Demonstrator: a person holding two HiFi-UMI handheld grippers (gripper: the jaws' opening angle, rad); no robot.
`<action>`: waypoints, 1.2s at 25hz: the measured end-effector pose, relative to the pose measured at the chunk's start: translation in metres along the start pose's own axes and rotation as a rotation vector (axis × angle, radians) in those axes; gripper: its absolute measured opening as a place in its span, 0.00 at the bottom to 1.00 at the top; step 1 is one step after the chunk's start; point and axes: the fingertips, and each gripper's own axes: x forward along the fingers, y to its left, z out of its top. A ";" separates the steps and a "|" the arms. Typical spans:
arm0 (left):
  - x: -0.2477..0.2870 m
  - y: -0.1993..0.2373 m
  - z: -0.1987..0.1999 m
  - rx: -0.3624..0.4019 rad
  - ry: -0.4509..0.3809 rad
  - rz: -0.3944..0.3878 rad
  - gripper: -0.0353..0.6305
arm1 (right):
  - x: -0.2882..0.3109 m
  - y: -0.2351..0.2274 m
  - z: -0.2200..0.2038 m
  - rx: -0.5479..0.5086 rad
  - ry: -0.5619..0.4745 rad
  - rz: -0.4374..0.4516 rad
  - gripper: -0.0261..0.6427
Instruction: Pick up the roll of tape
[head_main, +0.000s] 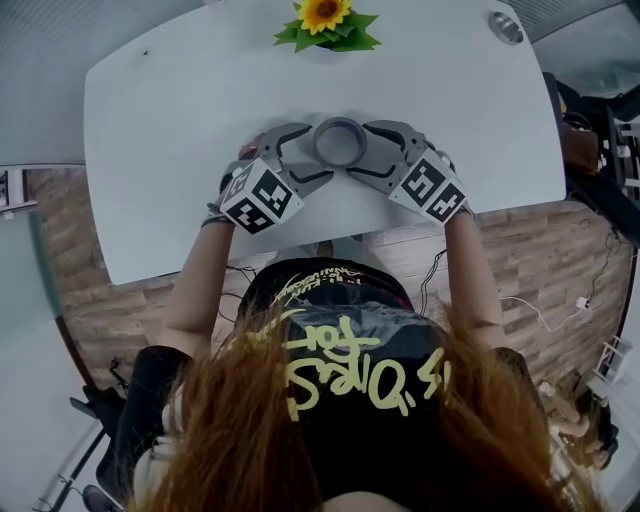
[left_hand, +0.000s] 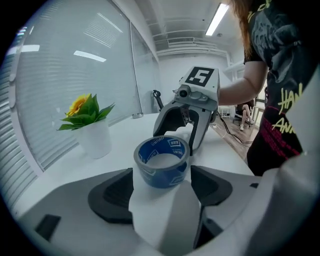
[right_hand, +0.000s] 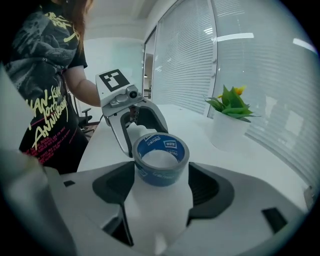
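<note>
Lying flat, hole axis vertical | roll of tape (left_hand: 161, 175) | on table (head_main: 180, 110)

The person wore a black short-sleeved T-shirt (head_main: 400, 335) printed with yellow brush lettering and a smaller reddish-pink design, and long loose hair (head_main: 230, 430) fell over it. The left gripper (head_main: 314, 151) and right gripper (head_main: 360, 150) were grey with black inner pads, and each carried a white cube (head_main: 262, 196) of black square markers.

Roll of tape (head_main: 340, 141) lay flat on the white surface (head_main: 180, 120). Left gripper (head_main: 312, 153) and right gripper (head_main: 364, 151) flanked it, fingers spread around the roll.
</note>
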 end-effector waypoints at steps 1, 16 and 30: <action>0.003 -0.001 -0.002 0.003 0.011 -0.010 0.59 | 0.001 0.000 0.000 -0.004 0.005 0.008 0.51; 0.015 0.002 -0.007 -0.042 0.053 -0.044 0.61 | 0.018 0.001 0.000 0.049 -0.056 -0.001 0.53; -0.016 -0.004 0.029 -0.009 -0.038 0.005 0.59 | -0.016 0.009 0.033 -0.004 -0.108 -0.034 0.53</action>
